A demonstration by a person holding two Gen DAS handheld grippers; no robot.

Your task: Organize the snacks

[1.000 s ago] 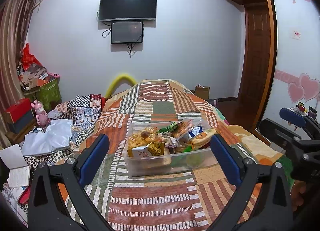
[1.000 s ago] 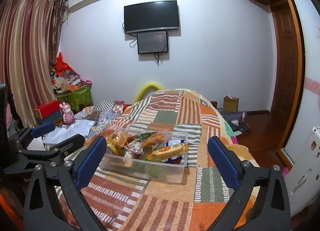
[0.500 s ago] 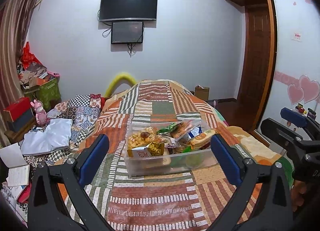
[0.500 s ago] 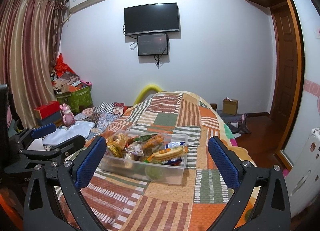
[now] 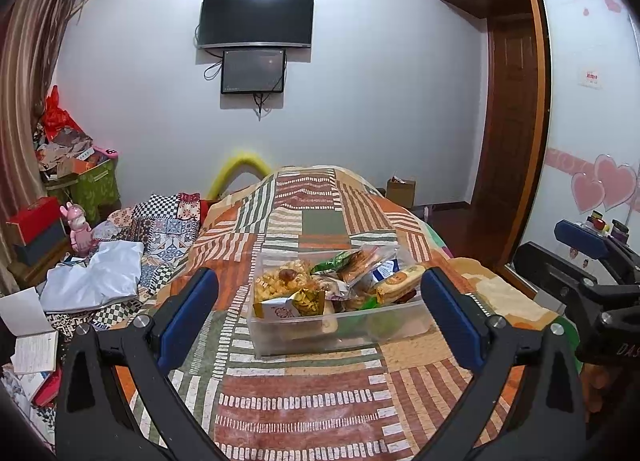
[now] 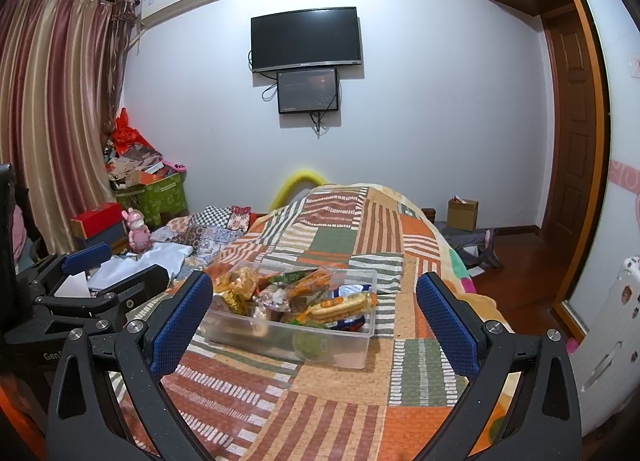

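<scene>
Both my grippers are spread wide and hold nothing: left gripper (image 5: 320,309), right gripper (image 6: 314,317). Just ahead of them, a clear plastic bin (image 5: 340,335) heaped with snack packets (image 5: 316,285) sits on the bed's patchwork quilt (image 5: 312,401).

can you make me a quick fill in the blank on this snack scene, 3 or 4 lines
1. The snacks sit in a clear plastic ____ on the patchwork blanket.
2. Both the left gripper and the right gripper have their jaws ____, holding nothing.
3. On the wall, a smaller screen hangs directly ____ the large black TV.
4. The pink toy figure stands to the ____ of the bed.

Missing words: bin; open; below; left
</scene>
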